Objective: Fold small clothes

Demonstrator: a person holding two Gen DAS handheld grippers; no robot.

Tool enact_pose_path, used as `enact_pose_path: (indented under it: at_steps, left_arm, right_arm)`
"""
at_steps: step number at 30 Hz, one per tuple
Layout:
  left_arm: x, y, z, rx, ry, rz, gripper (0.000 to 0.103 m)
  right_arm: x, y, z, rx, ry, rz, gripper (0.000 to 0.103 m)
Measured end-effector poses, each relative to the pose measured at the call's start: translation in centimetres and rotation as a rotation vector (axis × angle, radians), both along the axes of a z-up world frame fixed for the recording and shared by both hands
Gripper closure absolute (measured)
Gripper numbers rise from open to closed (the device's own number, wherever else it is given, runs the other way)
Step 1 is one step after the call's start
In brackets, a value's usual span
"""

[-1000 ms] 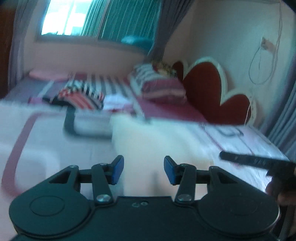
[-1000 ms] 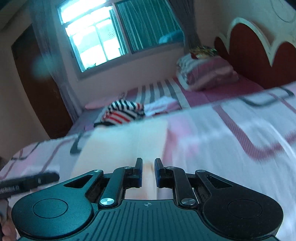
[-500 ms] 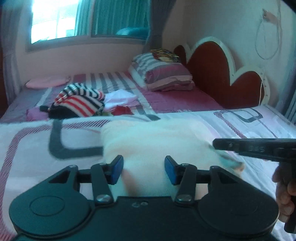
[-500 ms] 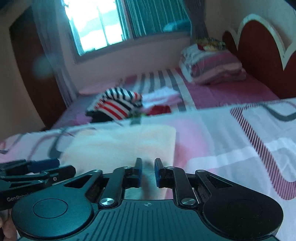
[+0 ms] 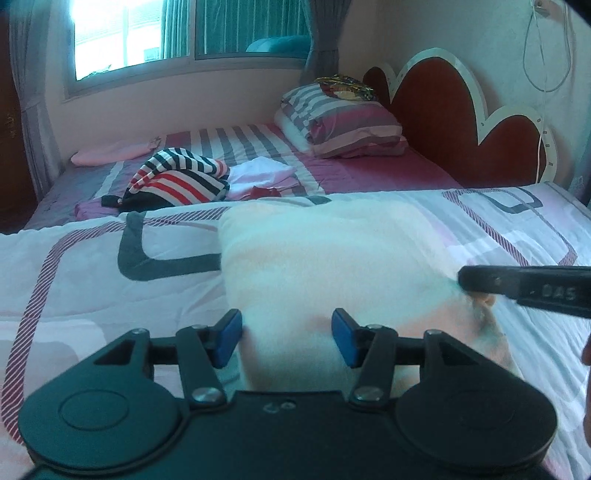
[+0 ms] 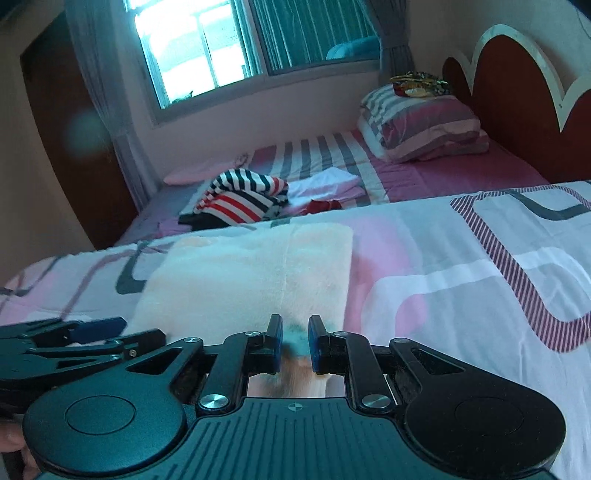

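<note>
A cream fluffy garment lies spread on the patterned bedspread. My left gripper hovers over its near left edge. Its jaws are opening, and the cloth lies under the gap without the blue pads pressing it. In the right wrist view the same garment stretches away from my right gripper, which is shut on a bunched bit of the near edge. That right gripper enters the left wrist view from the right, with cloth puckered at its tip. The left gripper shows at the lower left of the right wrist view.
Beyond the bedspread lie a red, white and black striped heap of clothes, a white folded cloth and a small red item. Striped pillows rest against a red headboard. A window is behind.
Both grippers came down toward the bed and the garment settled flat on the bedspread. The left jaws stand wider apart than before. The right jaws kept the same narrow gap.
</note>
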State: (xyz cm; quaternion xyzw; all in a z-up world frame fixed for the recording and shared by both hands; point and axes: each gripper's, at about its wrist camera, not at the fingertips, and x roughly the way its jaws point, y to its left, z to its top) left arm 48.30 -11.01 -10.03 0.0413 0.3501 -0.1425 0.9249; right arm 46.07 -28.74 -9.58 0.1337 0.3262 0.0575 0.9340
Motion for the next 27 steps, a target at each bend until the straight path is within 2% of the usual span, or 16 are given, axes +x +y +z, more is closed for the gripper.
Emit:
enact_pose_path:
  at_steps: [3, 7, 9, 11, 14, 18, 19, 23, 25, 26, 27]
  left_arm:
    - [-1.0, 0.0, 0.2, 0.000, -0.007, 0.002, 0.042]
    - [-2.6, -0.3, -1.0, 0.033, 0.026, 0.002, 0.041]
    - [-3.1, 0.1, -1.8, 0.021, 0.047, 0.004, 0.040]
    - [-3.7, 0.7, -1.7, 0.002, 0.051, 0.015, 0.038]
    - [-4.5, 1.3, -1.4, 0.010, 0.046, 0.023, 0.034]
    - [-5.9, 1.8, -1.6, 0.000, 0.063, 0.018, 0.033]
    - [-6.3, 1.8, -1.7, 0.005, 0.061, 0.011, 0.033]
    - [-6.6, 2.3, -1.1, -0.007, 0.044, 0.012, 0.032]
    - [-6.1, 2.9, -0.7, -0.032, 0.019, 0.023, 0.025]
    - [-5.8, 3.0, -0.6, -0.046, 0.013, 0.025, 0.020]
    - [-5.2, 3.4, -0.4, -0.071, 0.012, 0.027, 0.011]
  right_arm:
    - [-1.4, 0.1, 0.6, 0.003, -0.026, 0.017, 0.088]
    - [-2.2, 1.1, -1.2, -0.052, 0.037, 0.042, 0.088]
    - [-2.4, 1.0, -1.8, -0.056, 0.062, 0.038, 0.088]
    - [-3.1, 0.2, -1.4, -0.009, 0.042, 0.018, 0.088]
    - [-4.7, -0.5, -0.5, -0.010, 0.001, 0.010, 0.088]
    - [-5.6, -0.7, -2.8, -0.005, 0.108, 0.059, 0.088]
    - [-6.1, -0.8, -3.0, 0.001, 0.092, 0.057, 0.088]
    - [-6.8, -2.2, -2.2, 0.107, 0.049, -0.005, 0.088]
    - [-6.6, -3.1, -2.0, 0.159, 0.029, -0.035, 0.088]
    - [-6.4, -3.5, -1.9, 0.183, 0.026, -0.050, 0.087]
    - [-6.0, -3.9, -1.8, 0.206, 0.028, -0.068, 0.069]
